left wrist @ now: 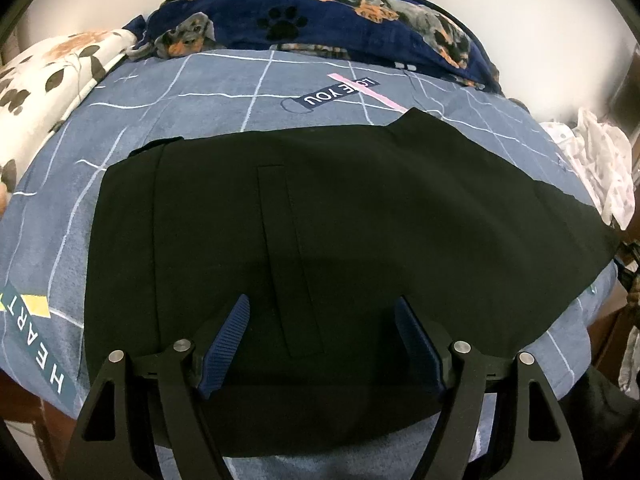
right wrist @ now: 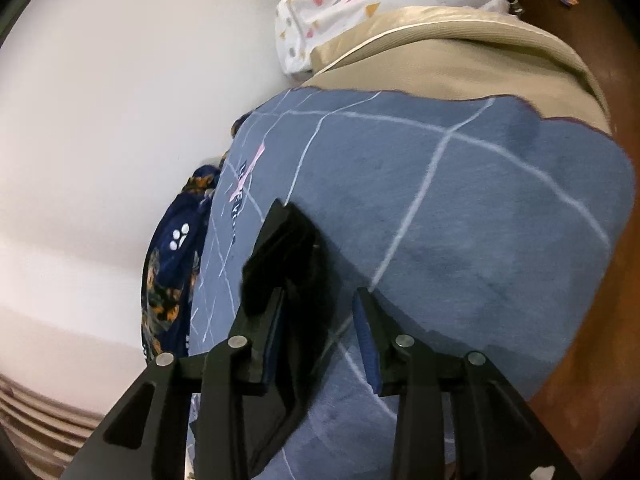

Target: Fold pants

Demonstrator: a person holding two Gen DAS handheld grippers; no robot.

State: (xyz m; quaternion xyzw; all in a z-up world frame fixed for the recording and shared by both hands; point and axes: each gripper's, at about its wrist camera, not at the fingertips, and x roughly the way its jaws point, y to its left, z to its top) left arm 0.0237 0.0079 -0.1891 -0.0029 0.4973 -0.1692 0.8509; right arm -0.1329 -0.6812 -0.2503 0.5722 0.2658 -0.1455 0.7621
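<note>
The black pants (left wrist: 320, 220) lie spread flat on the blue grid-patterned bed cover (left wrist: 200, 92), waist end to the left, with a welt pocket showing in the middle. My left gripper (left wrist: 322, 306) hovers open just above the near part of the pants, holding nothing. In the right wrist view an end of the black pants (right wrist: 288, 248) rises off the bed cover (right wrist: 480, 200) between the fingers of my right gripper (right wrist: 320, 298). The jaws stand apart with the cloth against the left finger (right wrist: 272, 320); the grip is not shown clearly.
A navy dog-print blanket (left wrist: 320, 16) lies bunched behind the pants, and a white floral quilt (left wrist: 48, 92) at the far left. White patterned cloth (left wrist: 600, 160) hangs at the right bed edge. In the right wrist view a beige cushion (right wrist: 460, 52) and brown wooden furniture (right wrist: 592, 360) border the cover.
</note>
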